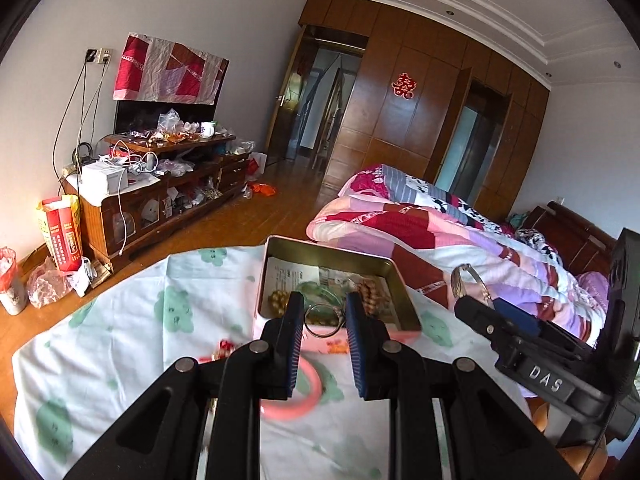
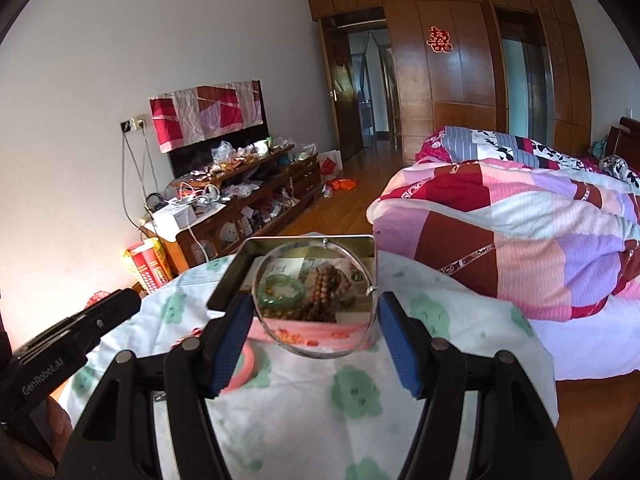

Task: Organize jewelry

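Right wrist view: right gripper [image 2: 316, 312] clasps a silver bangle [image 2: 316, 300] before the tin's [image 2: 228, 280] near edge; left gripper [image 1: 322, 314] pinches a small ring [image 1: 324, 322].

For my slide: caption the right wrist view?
Right claw holds a silver bangle before the open tin of beads.
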Action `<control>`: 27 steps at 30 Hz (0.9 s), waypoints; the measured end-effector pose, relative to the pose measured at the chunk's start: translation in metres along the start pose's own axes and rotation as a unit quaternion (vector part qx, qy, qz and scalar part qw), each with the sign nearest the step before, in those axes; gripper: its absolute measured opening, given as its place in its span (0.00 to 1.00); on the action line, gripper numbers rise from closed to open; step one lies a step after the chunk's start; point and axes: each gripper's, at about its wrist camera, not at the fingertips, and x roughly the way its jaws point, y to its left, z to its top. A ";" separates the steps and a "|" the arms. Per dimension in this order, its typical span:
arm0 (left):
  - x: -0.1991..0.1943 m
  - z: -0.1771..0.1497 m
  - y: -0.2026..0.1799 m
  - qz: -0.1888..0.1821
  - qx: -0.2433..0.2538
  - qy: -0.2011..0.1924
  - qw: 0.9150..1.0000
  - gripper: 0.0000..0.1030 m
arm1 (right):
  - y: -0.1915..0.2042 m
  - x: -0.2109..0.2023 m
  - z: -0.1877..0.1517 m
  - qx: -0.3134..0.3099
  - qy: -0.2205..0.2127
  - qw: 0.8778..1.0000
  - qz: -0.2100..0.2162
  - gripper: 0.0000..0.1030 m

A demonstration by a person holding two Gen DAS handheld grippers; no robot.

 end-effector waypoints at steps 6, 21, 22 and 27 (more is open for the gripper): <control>0.051 0.012 -0.001 -0.002 0.002 0.014 1.000 0.21 | -0.009 0.044 0.001 0.001 0.017 1.000 -0.015 0.65; 0.128 0.009 0.004 0.035 0.026 0.059 0.997 0.21 | -0.009 0.109 -0.017 -0.001 0.073 0.997 -0.013 0.65; 0.130 0.007 0.003 0.040 0.031 0.061 0.997 0.21 | -0.007 0.107 -0.018 -0.008 0.072 0.997 -0.015 0.65; 0.139 0.001 0.001 0.063 0.044 0.075 0.994 0.21 | -0.005 0.112 -0.018 -0.012 0.074 0.997 -0.003 0.66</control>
